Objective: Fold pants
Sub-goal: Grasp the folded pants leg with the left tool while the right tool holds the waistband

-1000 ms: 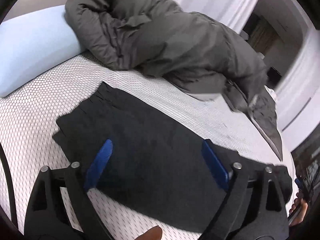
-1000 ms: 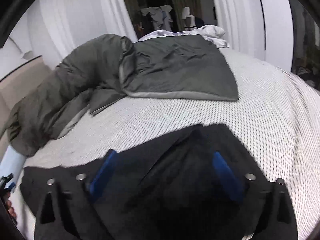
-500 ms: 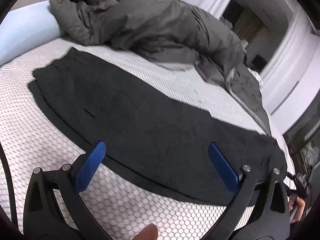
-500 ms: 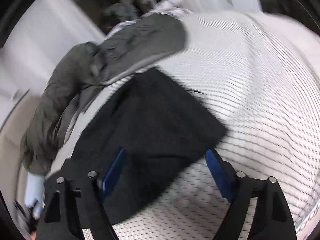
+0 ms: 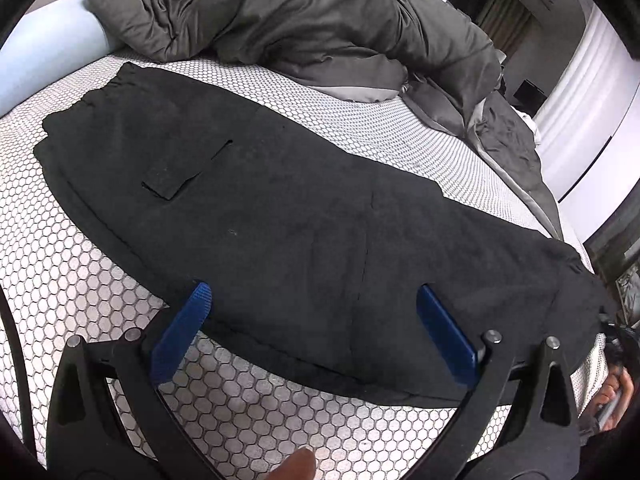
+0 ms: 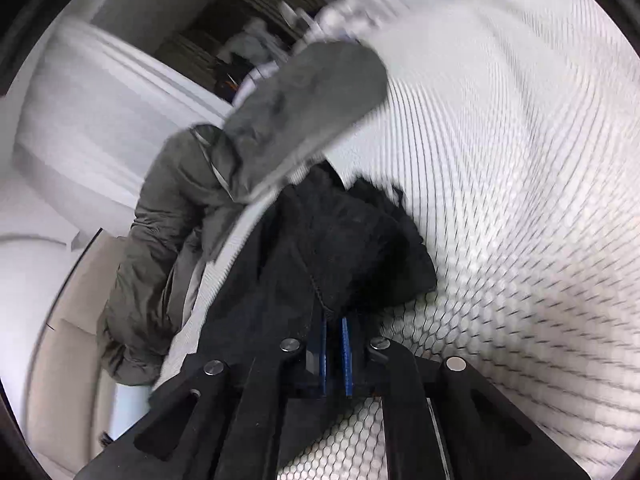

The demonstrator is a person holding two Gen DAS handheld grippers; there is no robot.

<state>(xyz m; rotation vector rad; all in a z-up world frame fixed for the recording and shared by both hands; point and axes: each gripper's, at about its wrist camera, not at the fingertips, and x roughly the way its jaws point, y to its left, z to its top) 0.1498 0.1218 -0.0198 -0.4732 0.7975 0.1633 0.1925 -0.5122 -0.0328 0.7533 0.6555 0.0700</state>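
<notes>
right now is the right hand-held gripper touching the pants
Touching. The right wrist view shows the right hand-held gripper shut on the black pants, the hem bunched between its blue pads.

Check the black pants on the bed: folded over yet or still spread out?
Spread out. The black pants lie flat at full length across the honeycomb bed cover, no end doubled back; the right gripper pinches one bunched end.

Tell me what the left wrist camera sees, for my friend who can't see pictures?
Black pants lie flat on a white honeycomb-patterned bed, with the open left gripper above their near edge. A rumpled grey duvet is behind them.
</notes>
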